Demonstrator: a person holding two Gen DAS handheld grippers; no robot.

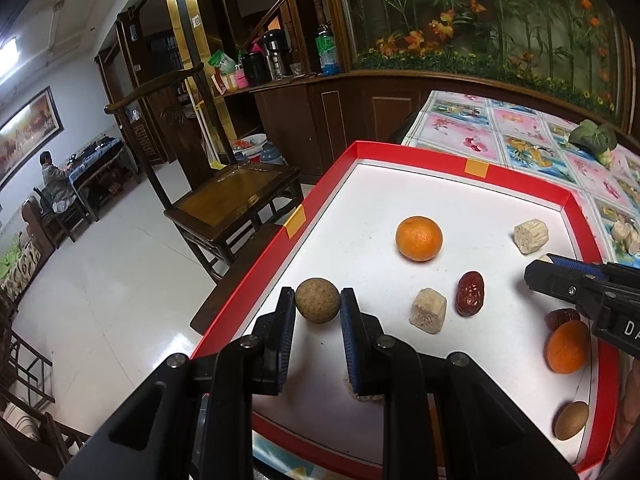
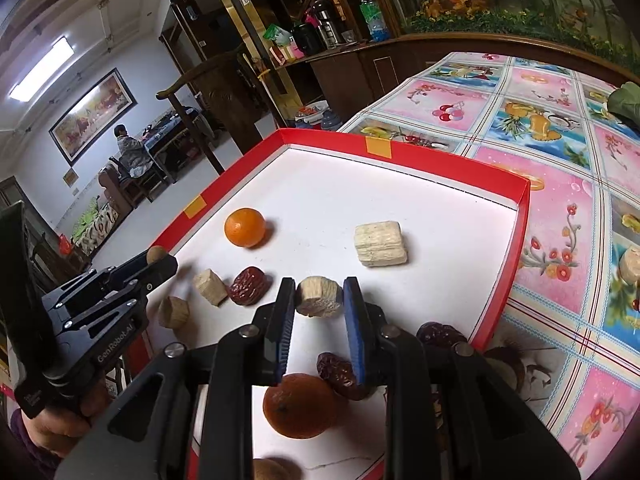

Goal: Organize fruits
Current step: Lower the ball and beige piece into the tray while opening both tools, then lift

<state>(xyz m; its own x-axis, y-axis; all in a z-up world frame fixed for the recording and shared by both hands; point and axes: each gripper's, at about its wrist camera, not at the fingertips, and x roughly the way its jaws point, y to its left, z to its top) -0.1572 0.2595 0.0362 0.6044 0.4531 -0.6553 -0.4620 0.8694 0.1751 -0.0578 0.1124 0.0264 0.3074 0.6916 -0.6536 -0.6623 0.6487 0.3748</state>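
A white tray with a red rim [image 1: 420,152] holds the fruits. My left gripper [image 1: 316,294] is shut on a round brown fruit [image 1: 317,300] near the tray's left edge. My right gripper [image 2: 319,290] is shut on a pale ridged chunk [image 2: 319,297] in the tray's near half. Loose in the tray lie an orange [image 1: 419,238], a red date [image 1: 470,293], a small pale chunk [image 1: 427,311] and a bigger pale block [image 2: 380,244]. A second orange [image 2: 298,406] and a date [image 2: 340,374] lie below the right gripper. Whether either held piece touches the tray floor I cannot tell.
The tray sits on a flowered tablecloth [image 2: 552,200] with a green leafy item [image 1: 594,140] and a pale chunk [image 2: 630,266] off to the right. A wooden chair [image 1: 236,196] stands beside the tray's left edge. A brown nut-like fruit [image 1: 571,420] lies at the tray's near corner.
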